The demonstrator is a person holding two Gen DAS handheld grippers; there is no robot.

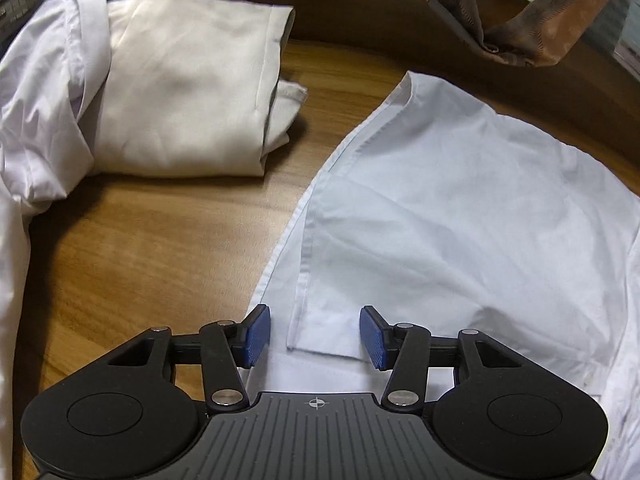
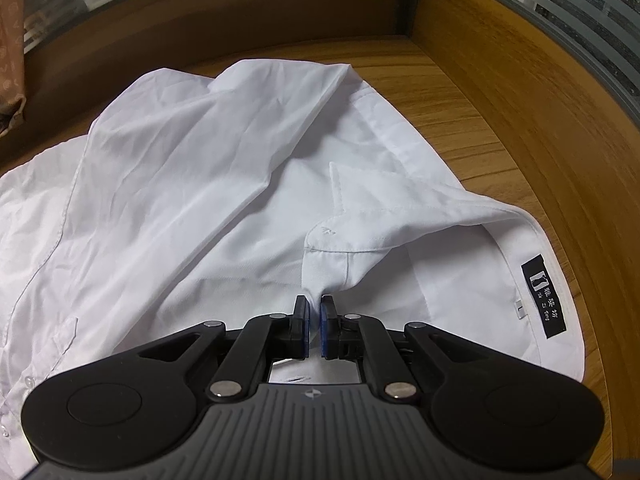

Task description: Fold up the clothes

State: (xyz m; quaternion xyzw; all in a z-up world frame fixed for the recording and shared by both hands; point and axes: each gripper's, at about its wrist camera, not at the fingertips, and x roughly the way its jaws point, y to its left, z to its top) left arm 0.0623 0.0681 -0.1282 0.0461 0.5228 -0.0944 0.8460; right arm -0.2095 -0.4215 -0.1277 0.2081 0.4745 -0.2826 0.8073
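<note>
A white dress shirt (image 1: 460,208) lies spread on the wooden table (image 1: 152,248). My left gripper (image 1: 315,336) is open, its blue pads either side of a folded sleeve cuff at the shirt's edge. In the right wrist view the same shirt (image 2: 172,200) shows its collar (image 2: 400,208) and a black neck label (image 2: 545,296). My right gripper (image 2: 315,326) is shut on the shirt's front placket just below the collar, cloth pinched between the pads.
A folded cream garment (image 1: 180,96) sits at the back left, with a pale lilac shirt (image 1: 36,120) draped beside it. Brown patterned cloth (image 1: 504,16) hangs at the back right. A raised wooden rim (image 2: 520,92) borders the table, with frosted glass behind.
</note>
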